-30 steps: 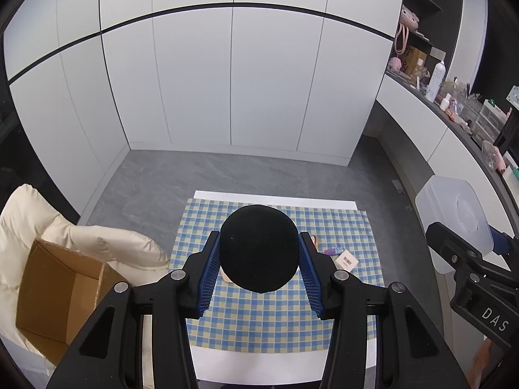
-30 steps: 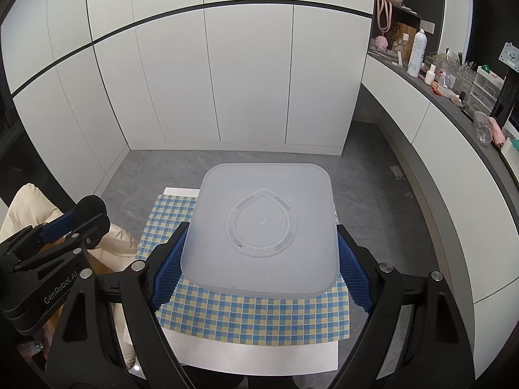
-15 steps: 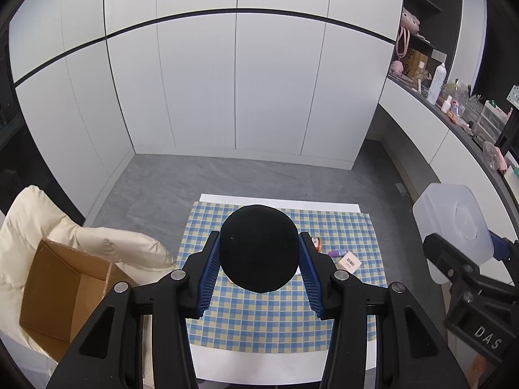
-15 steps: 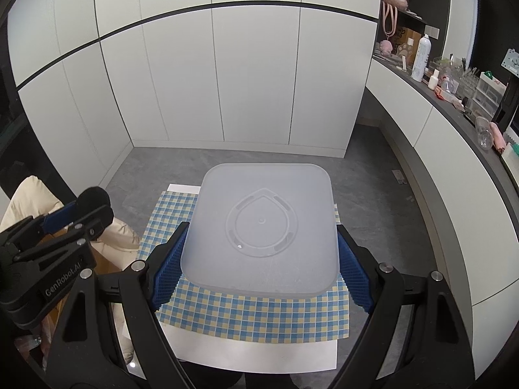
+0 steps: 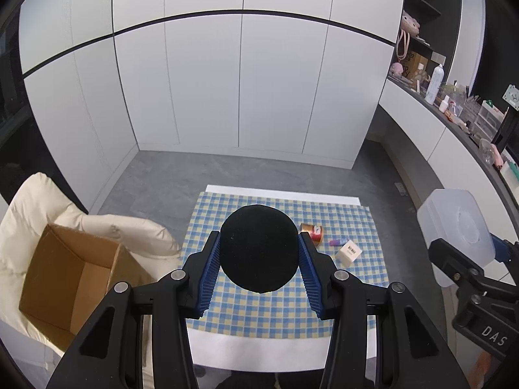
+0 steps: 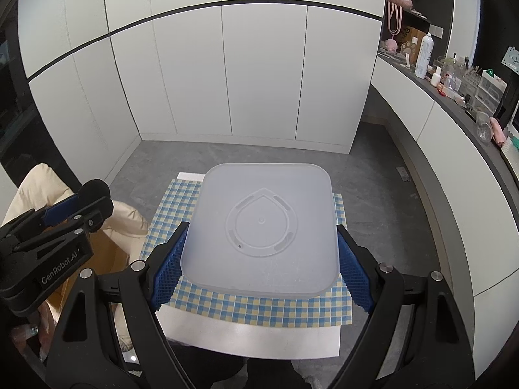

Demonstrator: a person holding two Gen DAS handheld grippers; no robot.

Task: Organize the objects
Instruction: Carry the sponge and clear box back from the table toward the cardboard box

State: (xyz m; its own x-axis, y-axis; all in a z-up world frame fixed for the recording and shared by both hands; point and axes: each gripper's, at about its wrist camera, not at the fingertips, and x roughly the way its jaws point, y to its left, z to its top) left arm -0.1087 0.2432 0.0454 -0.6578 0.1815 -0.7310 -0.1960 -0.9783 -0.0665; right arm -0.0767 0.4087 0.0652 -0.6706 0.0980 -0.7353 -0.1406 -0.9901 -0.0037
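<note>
Your left gripper point(image 5: 259, 261) is clamped on a matte black round thing point(image 5: 259, 248), its ribbed blue pads point(image 5: 209, 272) pressed against both sides. It looks like a flat-sided disc or a ball with a fuzzy, light-swallowing surface; which one you cannot tell. You hold it in the air above the checked cloth point(image 5: 363, 227).

Your right gripper point(image 6: 259, 259) pinches a frosted plastic box point(image 6: 261, 230), square with rounded corners, between its blue waffle-textured pads point(image 6: 168, 267). The face toward the camera is smooth and milky, moulded with a raised teardrop outline around a circle with short slots. It too hangs above the checked cloth, hiding most of it in the right wrist view. From the left wrist view the same box point(image 5: 454, 223) sits far to the right of the cloth.

The cloth is a thin blue, yellow and white gingham laid on a white table point(image 5: 259, 347). On it, right of the black thing, lie a small shiny red-and-gold can point(image 5: 312, 231) on its side, a little purple piece point(image 5: 337, 243) and a white block point(image 5: 348, 253) with printing on top, all near each other.

Left of the cloth, an open brown cardboard box point(image 5: 74, 278) rests on a puffy cream cushion point(image 5: 42, 201).
</note>
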